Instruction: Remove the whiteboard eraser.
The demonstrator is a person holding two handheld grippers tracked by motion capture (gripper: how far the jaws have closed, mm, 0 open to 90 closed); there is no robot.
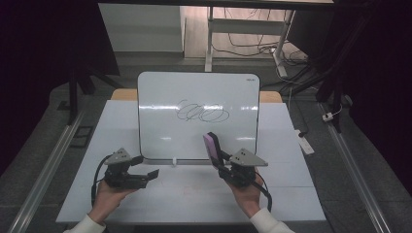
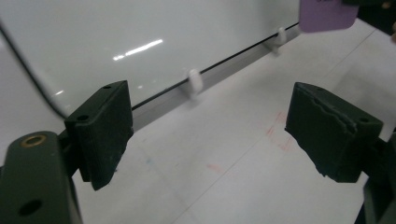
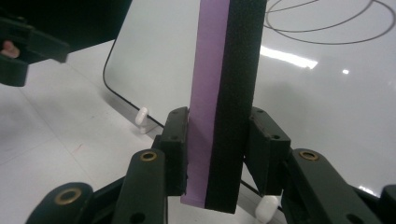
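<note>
A whiteboard stands propped at the back of the table, with a black scribble near its middle. My right gripper is shut on a purple-and-black eraser, held upright in front of the board's lower right part. In the right gripper view the eraser sits clamped between the two jaws, and the scribble shows up to the right. My left gripper hovers low at the board's lower left corner, open and holding nothing. In its own view the left gripper faces the board's bottom edge, with the eraser at top right.
The white table has faint red marks in front of the board. Small white clips hold the board's bottom edge. A white oblong object lies off the table's right side. Desk legs and cables stand behind.
</note>
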